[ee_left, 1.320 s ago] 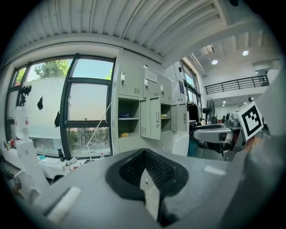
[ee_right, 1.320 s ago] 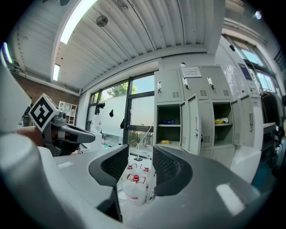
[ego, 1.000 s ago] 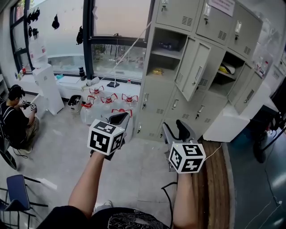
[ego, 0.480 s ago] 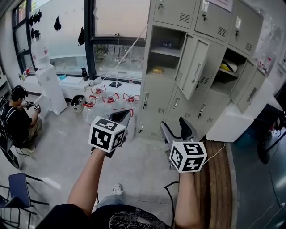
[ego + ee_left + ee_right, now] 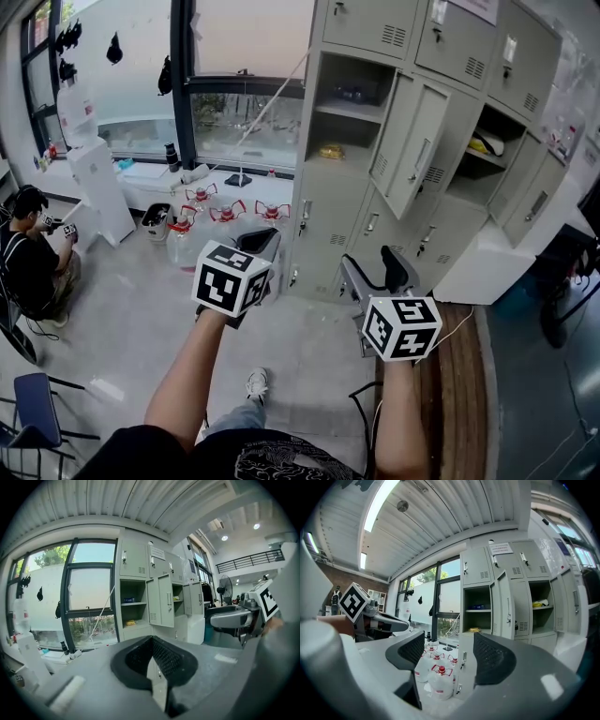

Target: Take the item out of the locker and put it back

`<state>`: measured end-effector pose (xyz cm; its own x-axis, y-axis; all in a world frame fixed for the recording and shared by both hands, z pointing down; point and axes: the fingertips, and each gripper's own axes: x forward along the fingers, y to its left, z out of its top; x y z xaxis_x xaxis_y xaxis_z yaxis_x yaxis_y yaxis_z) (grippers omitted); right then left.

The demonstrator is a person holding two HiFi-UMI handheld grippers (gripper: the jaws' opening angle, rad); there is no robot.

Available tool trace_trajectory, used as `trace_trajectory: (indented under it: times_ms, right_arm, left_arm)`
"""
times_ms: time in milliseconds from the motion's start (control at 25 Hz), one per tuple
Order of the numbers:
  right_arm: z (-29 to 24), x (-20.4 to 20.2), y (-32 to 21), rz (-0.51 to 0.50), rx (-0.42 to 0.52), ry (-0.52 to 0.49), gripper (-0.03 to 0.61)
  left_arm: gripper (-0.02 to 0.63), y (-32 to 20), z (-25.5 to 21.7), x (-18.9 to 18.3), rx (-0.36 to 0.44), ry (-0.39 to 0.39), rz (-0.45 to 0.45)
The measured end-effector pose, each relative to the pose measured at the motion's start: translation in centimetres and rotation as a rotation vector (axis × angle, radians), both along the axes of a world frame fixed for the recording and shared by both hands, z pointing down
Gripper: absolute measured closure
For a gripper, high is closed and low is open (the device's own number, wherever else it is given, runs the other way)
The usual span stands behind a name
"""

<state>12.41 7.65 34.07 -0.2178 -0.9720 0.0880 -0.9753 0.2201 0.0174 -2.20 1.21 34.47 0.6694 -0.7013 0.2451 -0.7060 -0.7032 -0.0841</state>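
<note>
Approach stage; nothing taken out yet. Both grippers were held out in front of the body, well apart from the locker point(image 5: 328, 202).

- Left gripper point(image 5: 260, 242): fingers point(image 5: 166, 660) pressed together at the tips, nothing between them.
- Right gripper point(image 5: 373, 270): fingers point(image 5: 493, 660) had just been opening and stood spread wide, with nothing between them. It looked like the working hand.
- Likely target: a yellow item point(image 5: 330, 150) lying on the lower shelf of the open compartment, toward that shelf's left side.
- A dark item point(image 5: 349, 95) sat on the shelf above it.
- A yellow-and-white thing point(image 5: 480, 145) lay in a second open compartment further right. I could not tell which one the task meant.

How to do the reach well, as I judged it:
- Close the gap first. A grab from where the person stood would not work.
- The door point(image 5: 412, 145) hung open at the compartment's right edge. Enter from the front left so the right gripper does not knock it.
- Keep the right fingers wide until they straddle the item, then shut on its middle. The item looked small and low, so come in level and just above the shelf surface.
- Watch the upper shelf's front edge when lifting out. Draw straight back rather than up.
- Mind the water bottles point(image 5: 211, 220) standing on the floor point(image 5: 122, 309) by the locker's left corner when stepping in.
- Note the item's spot on the shelf so it can go back to the same place.
</note>
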Motion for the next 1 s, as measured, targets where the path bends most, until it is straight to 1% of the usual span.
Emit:
trace_trajectory:
  times_ms: [200,480,720,1000]
  right_arm:
    - [-0.1,0.5,-5.0,0.002,-0.008,-0.003,0.245]
    - [0.0,0.5,-12.4,0.009,-0.035,0.002,0.250]
    - [-0.7,1.0,-18.3,0.037,-0.048,0.011,0.250]
    - [-1.0,1.9,-24.1,0.086,-0.048,-0.009,0.261]
  left_arm:
    - [0.607,-5.2,-0.2,0.3,0.005,0.007,0.003]
    - [0.607,-13.0,-0.2,0.4,-0.009,0.007,0.010]
    - [0.607,-19.4,-0.9,1.0,-0.015,0.017,0.031]
    - [0.607,-25.4,-1.1,1.9,-0.026,0.018,0.068]
